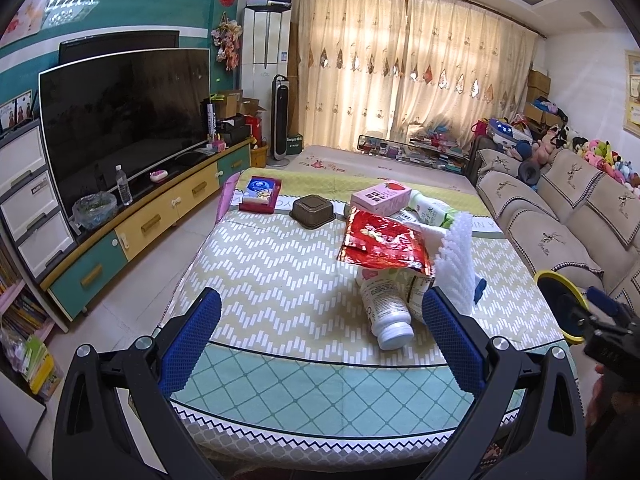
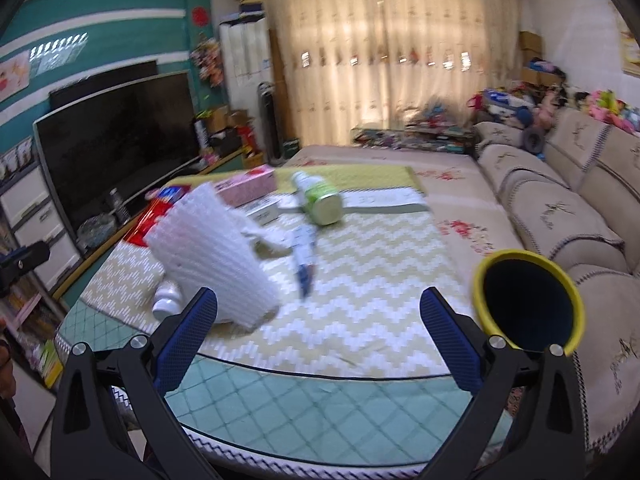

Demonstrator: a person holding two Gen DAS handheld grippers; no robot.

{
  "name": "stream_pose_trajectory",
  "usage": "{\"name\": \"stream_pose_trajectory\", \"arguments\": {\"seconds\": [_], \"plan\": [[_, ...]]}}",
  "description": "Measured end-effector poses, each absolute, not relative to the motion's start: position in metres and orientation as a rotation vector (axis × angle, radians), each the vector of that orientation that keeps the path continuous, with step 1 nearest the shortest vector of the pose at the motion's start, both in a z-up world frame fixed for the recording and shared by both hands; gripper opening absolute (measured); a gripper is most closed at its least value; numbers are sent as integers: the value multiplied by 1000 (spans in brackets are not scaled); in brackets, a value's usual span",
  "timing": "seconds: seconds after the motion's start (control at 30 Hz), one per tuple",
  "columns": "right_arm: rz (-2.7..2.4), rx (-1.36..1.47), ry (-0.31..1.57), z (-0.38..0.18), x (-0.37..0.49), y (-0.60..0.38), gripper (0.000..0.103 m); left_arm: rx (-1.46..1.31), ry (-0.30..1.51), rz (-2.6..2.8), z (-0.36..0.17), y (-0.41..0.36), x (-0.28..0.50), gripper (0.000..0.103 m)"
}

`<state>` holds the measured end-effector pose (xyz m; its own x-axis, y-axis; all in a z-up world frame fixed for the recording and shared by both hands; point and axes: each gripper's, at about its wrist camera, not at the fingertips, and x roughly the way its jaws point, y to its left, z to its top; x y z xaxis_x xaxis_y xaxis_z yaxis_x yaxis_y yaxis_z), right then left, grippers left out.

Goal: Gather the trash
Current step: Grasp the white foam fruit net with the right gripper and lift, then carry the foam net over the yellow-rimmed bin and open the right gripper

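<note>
Ahead, white foam net (image 2: 212,264) touching right hand-held gripper (image 2: 318,316), jaws wide.

Backlit curtains (image 1: 400,72), bright daylight, fisheye-bent edges, right wrist view motion-blurred

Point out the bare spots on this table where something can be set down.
Free: the zigzag cloth left of the red foil packet, below the brown tray; also between the blue pen and yellow-rimmed bin. Crowded: around the white bottle and foam netting.

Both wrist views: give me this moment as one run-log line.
left gripper: open, empty | right gripper: open, empty | white foam mesh sleeve: on table | yellow-rimmed dark bin: right side
</note>
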<state>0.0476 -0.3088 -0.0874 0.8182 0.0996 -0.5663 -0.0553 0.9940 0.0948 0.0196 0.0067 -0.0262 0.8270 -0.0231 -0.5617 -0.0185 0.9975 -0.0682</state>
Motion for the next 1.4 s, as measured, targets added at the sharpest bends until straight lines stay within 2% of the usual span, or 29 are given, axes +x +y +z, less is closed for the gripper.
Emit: {"name": "stream_pose_trajectory", "arguments": {"seconds": [0.4, 0.5, 0.63, 0.7, 0.73, 0.8, 0.83, 0.87, 1.0, 1.4], "plan": [[297, -29, 627, -107, 102, -216, 97, -78, 595, 9, -40, 23, 38, 99], [290, -47, 628, -109, 113, -201, 93, -84, 603, 8, -46, 27, 46, 99], [289, -52, 664, -115, 129, -191, 77, -83, 611, 12, -53, 31, 55, 99], [285, -51, 680, -118, 133, -190, 65, -89, 618, 10, -57, 33, 59, 99], [291, -42, 684, -118, 134, -191, 56, -92, 620, 9, -58, 35, 60, 99], [299, -23, 691, -118, 134, -193, 44, -96, 623, 8, -60, 37, 63, 99], [307, -6, 694, -117, 133, -197, 30, -97, 625, 7, -62, 38, 64, 99], [311, 7, 695, -115, 131, -200, 21, -97, 627, 5, -63, 38, 65, 99], [306, 33, 678, -106, 121, -213, 15, -103, 637, -7, -69, 39, 70, 99], [323, 191, 584, -59, 88, -279, 14, -80, 637, -42, -72, 22, 69, 99]]}}
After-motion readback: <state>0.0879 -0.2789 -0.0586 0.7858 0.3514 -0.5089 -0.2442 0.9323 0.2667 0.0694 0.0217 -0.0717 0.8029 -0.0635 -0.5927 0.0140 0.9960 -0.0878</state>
